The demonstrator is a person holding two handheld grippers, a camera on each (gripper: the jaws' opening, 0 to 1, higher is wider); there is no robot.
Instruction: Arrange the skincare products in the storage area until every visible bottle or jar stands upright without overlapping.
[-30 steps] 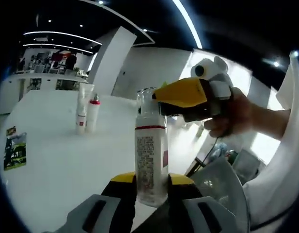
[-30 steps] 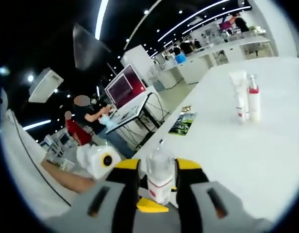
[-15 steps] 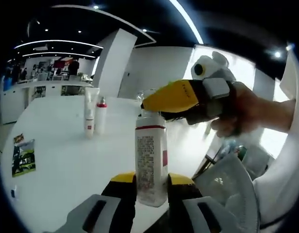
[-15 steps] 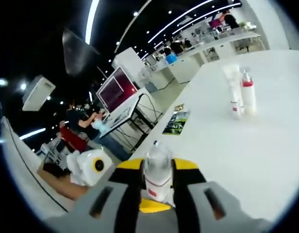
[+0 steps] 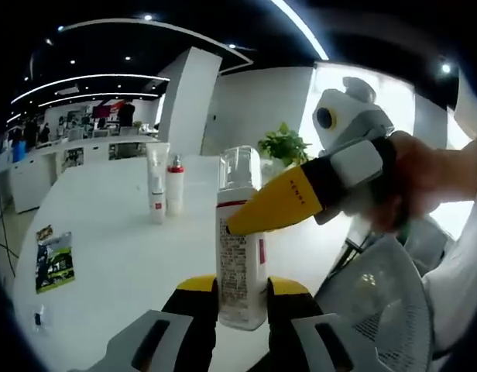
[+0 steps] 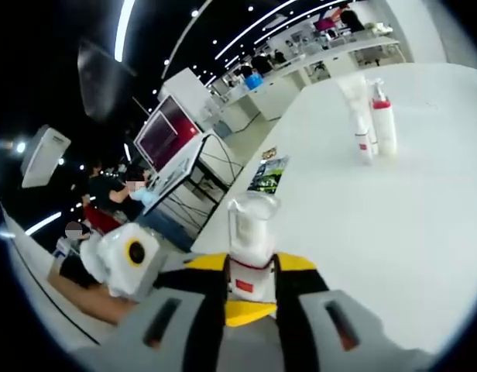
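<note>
The bottle (image 5: 240, 256) is held upright at its base in the left gripper (image 5: 241, 298) and clamped at its neck by the right gripper (image 6: 251, 283), above the bench (image 5: 107, 263) and well short of the standing tube (image 5: 156, 182).

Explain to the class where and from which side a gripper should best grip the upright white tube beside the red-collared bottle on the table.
Probably low on the white tube, near its red band, since the top flares wide. Come from the side away from the red-collared bottle, which stands close against it.
</note>
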